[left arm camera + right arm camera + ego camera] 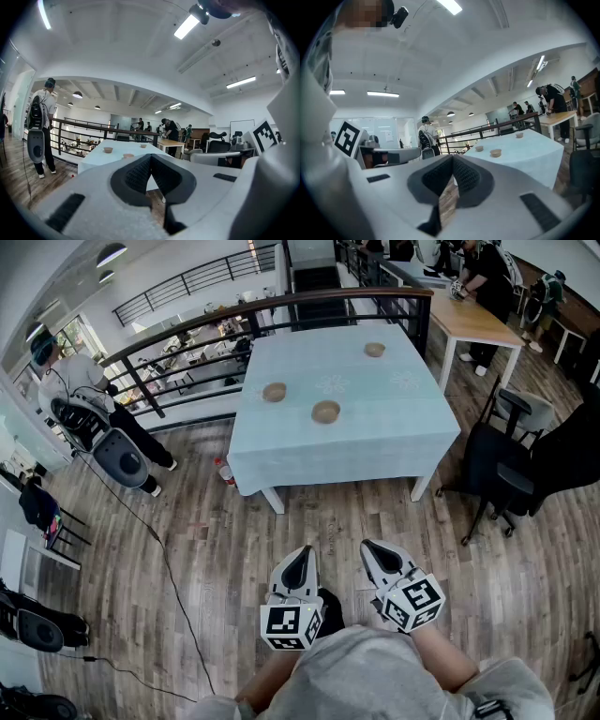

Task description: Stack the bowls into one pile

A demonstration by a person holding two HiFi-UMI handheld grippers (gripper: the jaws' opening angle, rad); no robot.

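Observation:
Three small brown bowls stand apart on the pale blue table point(375, 442): one at the left point(274, 392), one toward the front point(325, 412), one at the far right point(374, 350). My left gripper point(302, 552) and right gripper point(368, 547) hover side by side above the wooden floor, well short of the table's front edge. Both are shut with nothing between their jaws. In the left gripper view the closed tips point(151, 157) point at the table, with the bowls point(108, 150) beyond. The right gripper view shows closed tips point(452, 158) and the bowls point(495, 153) off to the right.
A black office chair point(506, 474) stands right of the table. A dark railing point(281, 310) runs behind it, and a wooden table point(469, 320) with people sits at the back right. A person with gear point(84, 390) stands at the left. A cable point(169, 568) trails across the floor.

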